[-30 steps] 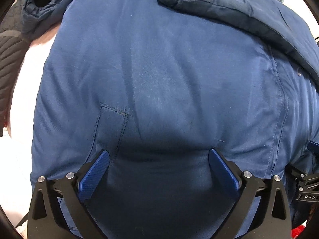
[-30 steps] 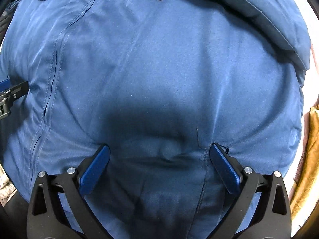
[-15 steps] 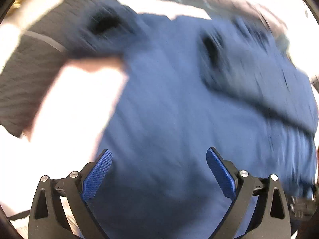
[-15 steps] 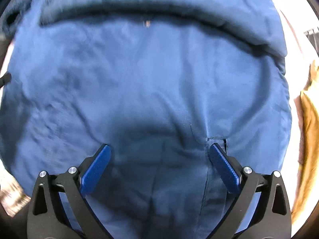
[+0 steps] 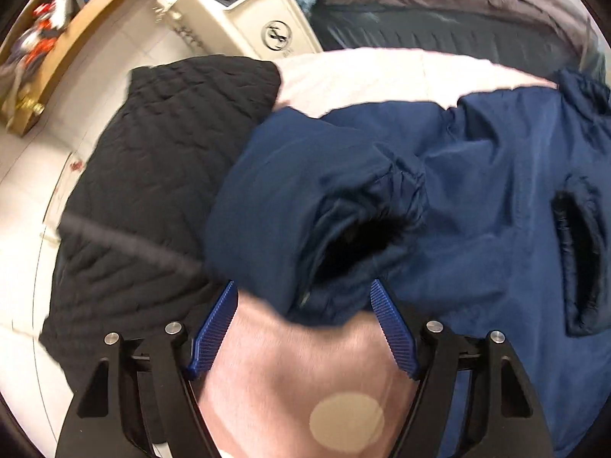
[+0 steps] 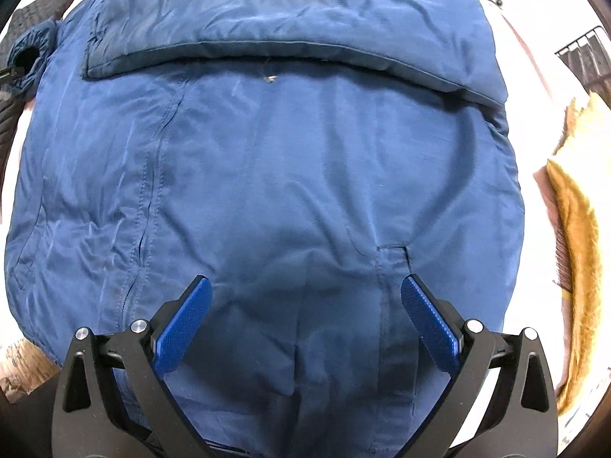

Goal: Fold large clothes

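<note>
As jaws close, left hand-held gripper (image 5: 303,297) unclenched around sleeve cuff (image 5: 343,236) | right hand-held gripper (image 6: 305,294) released above jacket (image 6: 267,152)

Pink bed (image 5: 382,72) — blue jacket (image 6: 286,160), black jacket (image 5: 152,160)

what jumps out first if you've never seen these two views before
The big blue jacket fills nearly the whole right wrist view, spread flat under the open right claw. In the left wrist view its sleeve cuff gapes dark just ahead of the left claw, whose jaws have just been closing with the cuff's edge between them. A black quilted garment lies to the left of the sleeve.
</note>
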The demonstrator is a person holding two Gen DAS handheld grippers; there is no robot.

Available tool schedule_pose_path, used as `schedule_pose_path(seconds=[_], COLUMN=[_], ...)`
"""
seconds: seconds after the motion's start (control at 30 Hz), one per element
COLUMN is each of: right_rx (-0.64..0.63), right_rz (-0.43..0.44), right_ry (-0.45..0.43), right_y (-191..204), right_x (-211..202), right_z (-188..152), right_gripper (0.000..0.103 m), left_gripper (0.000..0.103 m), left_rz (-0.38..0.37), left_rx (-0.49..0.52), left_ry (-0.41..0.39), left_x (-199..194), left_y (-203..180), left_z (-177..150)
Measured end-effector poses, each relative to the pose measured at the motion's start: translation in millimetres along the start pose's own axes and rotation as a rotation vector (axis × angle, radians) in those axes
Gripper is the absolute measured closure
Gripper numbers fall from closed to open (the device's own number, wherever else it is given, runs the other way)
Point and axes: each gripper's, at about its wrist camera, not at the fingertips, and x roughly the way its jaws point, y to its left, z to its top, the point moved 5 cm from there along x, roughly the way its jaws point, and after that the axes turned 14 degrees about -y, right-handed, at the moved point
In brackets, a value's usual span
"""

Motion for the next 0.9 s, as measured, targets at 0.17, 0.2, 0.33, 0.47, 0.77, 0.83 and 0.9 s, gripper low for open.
schedule_pose_path(seconds=[0.17, 0.2, 0.33, 0.47, 0.77, 0.83, 0.9], right_rx=[0.056, 0.065, 0.085, 0.085, 0.097, 0.111, 0.127], right_rz=[-0.023, -0.026, -0.027, -0.014, 0.026, 0.035, 0.04], right_ry=[-0.001, -0.004, -0.01, -0.027, -0.077, -0.089, -0.098], right_y=[-19, -22, -30, -31, -45, -51, -58], right_x=[-9, -9, -14, -16, -25, -29, -31], right_z=[0, 0, 2, 10, 41, 44, 45], right_gripper=[0.005, 0.005, 0.005, 0.005, 0.005, 0.005, 0.005], left_gripper=[0.065, 0.074, 0.089, 0.093, 0.093, 0.093, 0.093], left_rz=[-0.011, -0.009, -0.062, -0.158, -0.495, -0.561, -0.649], left_rx=[-0.045, -0.079, -0.216, -0.318, -0.407, -0.387, -0.374], left_ry=[0.038, 0.049, 0.084, 0.065, -0.082, -0.112, -0.128], left_x=[20, 25, 27, 1, -113, -141, -166], left_y=[4, 9, 26, 33, -26, -55, -89], left_z=[2, 5, 12, 26, 106, 120, 135])
